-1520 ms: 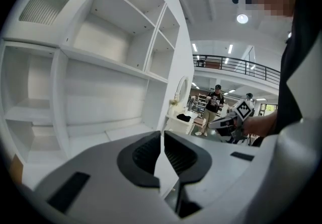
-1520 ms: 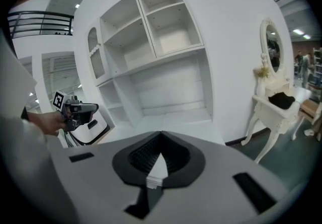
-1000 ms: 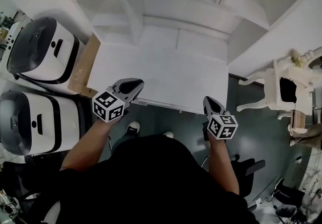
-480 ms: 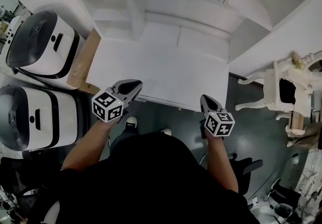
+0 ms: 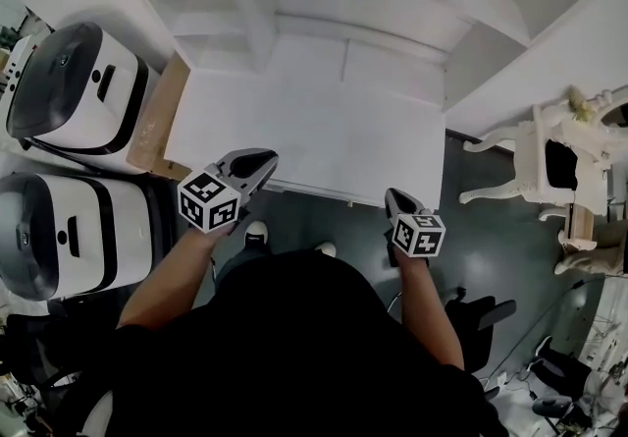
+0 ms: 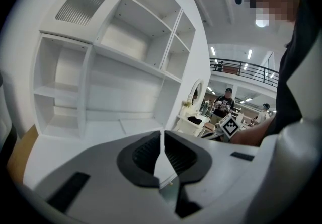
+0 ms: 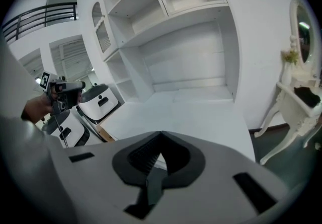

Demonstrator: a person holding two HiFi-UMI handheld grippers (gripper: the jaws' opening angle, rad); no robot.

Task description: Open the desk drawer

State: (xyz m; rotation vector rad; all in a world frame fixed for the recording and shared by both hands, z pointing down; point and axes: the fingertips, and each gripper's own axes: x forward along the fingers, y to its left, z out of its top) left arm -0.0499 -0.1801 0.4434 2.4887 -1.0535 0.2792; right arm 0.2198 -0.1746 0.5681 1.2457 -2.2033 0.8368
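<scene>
Desk (image 5: pixel 304 126) | left gripper (image 5: pixel 263 164) over front edge, jaws together | right gripper (image 5: pixel 394 197) at edge, tilted down, jaws together

The desk (image 5: pixel 304 131) is viewed steeply from above in the head view and, low and near, in both gripper views, faced toward shelves (image 7: pixel 176 19) at 12 o'clock.

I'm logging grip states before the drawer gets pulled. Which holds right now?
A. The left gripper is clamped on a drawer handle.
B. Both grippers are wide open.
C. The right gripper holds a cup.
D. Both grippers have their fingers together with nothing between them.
D: the left gripper and the right gripper each show their fingers meeting with nothing between them, and only the white desk beyond.
</scene>
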